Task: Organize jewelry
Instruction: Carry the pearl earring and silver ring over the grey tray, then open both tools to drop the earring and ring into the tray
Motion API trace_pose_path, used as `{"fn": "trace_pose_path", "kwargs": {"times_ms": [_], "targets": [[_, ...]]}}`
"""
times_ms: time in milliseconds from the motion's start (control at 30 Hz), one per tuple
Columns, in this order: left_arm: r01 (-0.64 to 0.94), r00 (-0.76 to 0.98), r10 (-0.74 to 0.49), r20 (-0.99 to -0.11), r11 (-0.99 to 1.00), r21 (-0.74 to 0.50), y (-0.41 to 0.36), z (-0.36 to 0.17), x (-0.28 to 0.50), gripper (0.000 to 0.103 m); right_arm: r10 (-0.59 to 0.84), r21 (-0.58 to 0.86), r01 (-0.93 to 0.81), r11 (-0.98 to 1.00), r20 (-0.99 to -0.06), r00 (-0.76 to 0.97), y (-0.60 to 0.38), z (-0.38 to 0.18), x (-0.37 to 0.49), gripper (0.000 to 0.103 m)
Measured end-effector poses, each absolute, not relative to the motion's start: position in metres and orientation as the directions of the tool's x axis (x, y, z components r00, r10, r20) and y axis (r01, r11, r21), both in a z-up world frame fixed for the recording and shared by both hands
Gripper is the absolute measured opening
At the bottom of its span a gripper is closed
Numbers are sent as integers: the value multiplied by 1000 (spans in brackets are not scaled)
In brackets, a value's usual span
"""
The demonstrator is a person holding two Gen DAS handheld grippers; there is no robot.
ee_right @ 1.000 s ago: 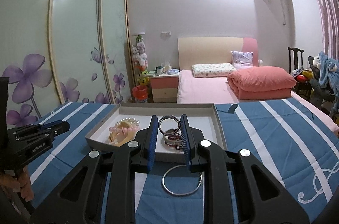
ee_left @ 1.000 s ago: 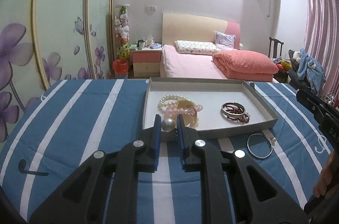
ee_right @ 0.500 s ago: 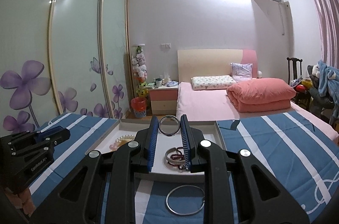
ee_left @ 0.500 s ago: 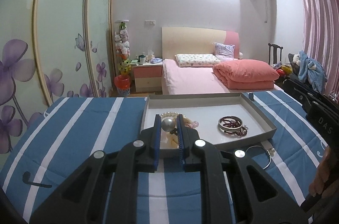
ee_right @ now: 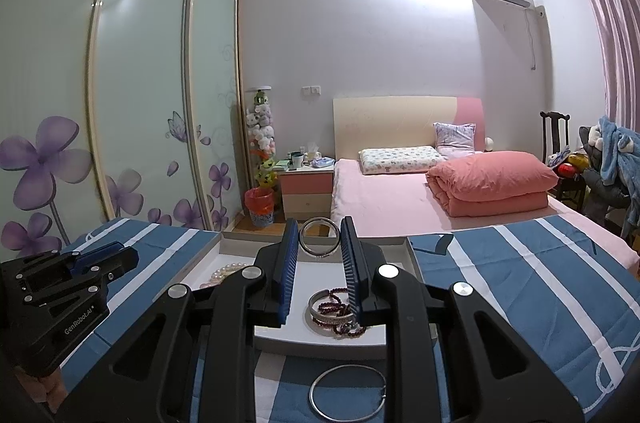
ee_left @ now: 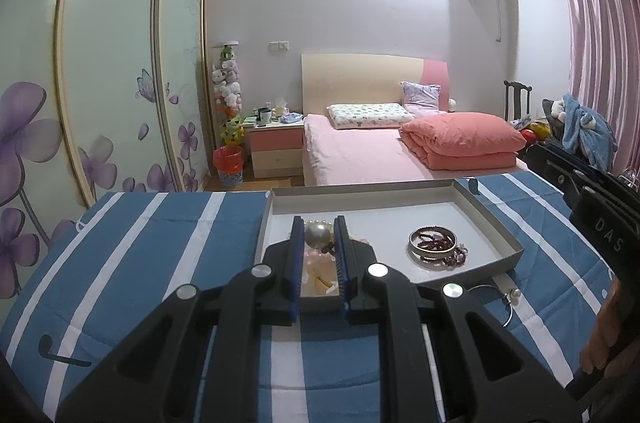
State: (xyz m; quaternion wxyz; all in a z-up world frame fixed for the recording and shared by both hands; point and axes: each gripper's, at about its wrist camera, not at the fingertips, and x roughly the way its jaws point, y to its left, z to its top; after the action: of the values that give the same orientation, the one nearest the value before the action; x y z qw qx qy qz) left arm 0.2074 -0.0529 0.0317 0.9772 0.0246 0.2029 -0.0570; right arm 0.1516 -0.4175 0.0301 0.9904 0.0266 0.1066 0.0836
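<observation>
My left gripper (ee_left: 319, 229) is shut on a large grey pearl (ee_left: 318, 237), held over the near left part of the grey tray (ee_left: 492, 219). In the tray lie dark red bead bracelets with a silver bangle (ee_left: 434, 246); pale pearl and pink beads are mostly hidden behind my fingers. In the right wrist view, my right gripper (ee_right: 319, 235) is shut on a silver ring (ee_right: 320, 256), upright above the tray (ee_right: 413, 265). The bead bracelets (ee_right: 336, 311) lie below it. A thin silver hoop (ee_right: 347, 392) rests on the cloth in front of the tray.
The tray sits on a blue and white striped cloth (ee_left: 160, 243). The silver hoop (ee_left: 500, 299), with a small pearl on it, lies by the tray's near right corner. The other gripper (ee_right: 60, 287) shows at the left. A pink bed (ee_left: 360, 155) stands beyond.
Both views have tipped upward, so the tray sits lower in each. The pearl and the ring stay clamped, now showing farther in over the tray.
</observation>
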Motion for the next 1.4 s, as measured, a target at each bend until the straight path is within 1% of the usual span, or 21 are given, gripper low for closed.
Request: {"fn": "trace_pose_path", "kwargs": {"times_ms": [233, 467, 633, 800, 1067, 1133, 1167, 1233, 1267, 1400], "targets": [[118, 908, -99, -406, 993, 21, -53, 30, 224, 15, 170, 72, -158, 985, -215, 962, -420, 30, 164, 23], [126, 902, -112, -416, 992, 7, -54, 27, 258, 15, 158, 49, -150, 987, -233, 960, -414, 25, 189, 23], [133, 895, -124, -428, 991, -10, -55, 17, 290, 15, 150, 52, -141, 989, -305, 940, -415, 7, 218, 23], [140, 878, -135, -460, 990, -24, -59, 0, 315, 15, 155, 78, -135, 988, -379, 912, -419, -12, 235, 23], [161, 848, -163, -504, 986, -48, -60, -19, 336, 16, 186, 121, -146, 982, -470, 863, -418, -32, 253, 23], [166, 846, -172, -504, 985, -57, -59, -20, 337, 18, 195, 127, -153, 980, -476, 858, -418, -33, 251, 25], [167, 846, -173, -504, 984, -57, -60, -20, 337, 22, 199, 129, -156, 979, -476, 857, -418, -32, 254, 27], [168, 848, -175, -500, 984, -59, -59, -20, 336, 26, 197, 130, -153, 980, -469, 861, -419, -30, 253, 39], [169, 849, -177, -499, 984, -61, -59, -20, 336, 26, 197, 135, -151, 979, -462, 865, -421, -28, 250, 40], [172, 851, -185, -492, 983, -71, -57, -16, 334, 26, 201, 147, -149, 978, -452, 869, -423, -20, 249, 40]]}}
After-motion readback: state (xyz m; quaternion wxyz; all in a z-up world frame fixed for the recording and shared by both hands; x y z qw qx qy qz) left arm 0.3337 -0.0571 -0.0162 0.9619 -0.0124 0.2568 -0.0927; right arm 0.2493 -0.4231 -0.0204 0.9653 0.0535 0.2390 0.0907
